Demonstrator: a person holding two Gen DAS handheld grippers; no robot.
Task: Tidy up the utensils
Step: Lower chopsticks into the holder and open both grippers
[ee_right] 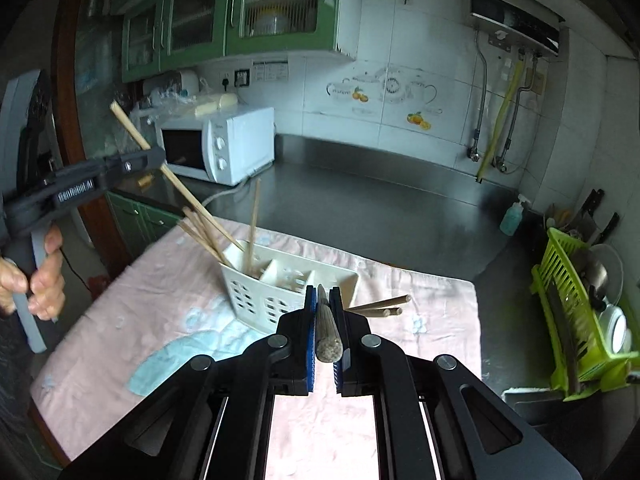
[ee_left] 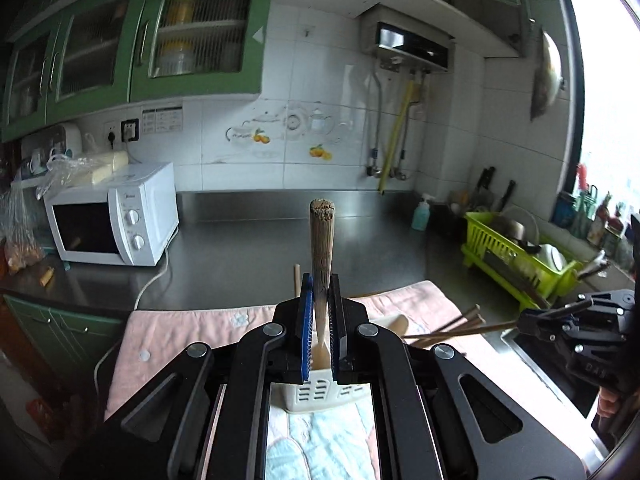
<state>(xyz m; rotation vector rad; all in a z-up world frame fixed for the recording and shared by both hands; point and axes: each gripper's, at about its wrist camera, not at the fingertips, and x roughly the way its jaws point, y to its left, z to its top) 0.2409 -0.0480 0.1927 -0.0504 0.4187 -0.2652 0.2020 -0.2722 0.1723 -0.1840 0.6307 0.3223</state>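
Observation:
A white slotted utensil holder (ee_right: 280,288) stands on a pink quilted mat (ee_right: 160,304); several wooden chopsticks (ee_right: 204,228) lean in its left compartment. My left gripper (ee_left: 322,304) is shut on one chopstick (ee_left: 322,240) that points up and away, its lower end over the holder (ee_left: 320,394). From the right wrist view the left gripper (ee_right: 156,158) holds that chopstick (ee_right: 176,180) slanting down into the left compartment. My right gripper (ee_right: 323,312) is shut on another chopstick (ee_right: 327,332), just in front of the holder. A few loose chopsticks (ee_right: 380,306) lie on the mat behind it.
A white microwave (ee_right: 218,144) sits at the back left of the steel counter (ee_right: 380,204). A lime dish rack (ee_right: 580,320) with dishes stands at the right by the sink. A blue soap bottle (ee_right: 512,216) and knives are near the right wall.

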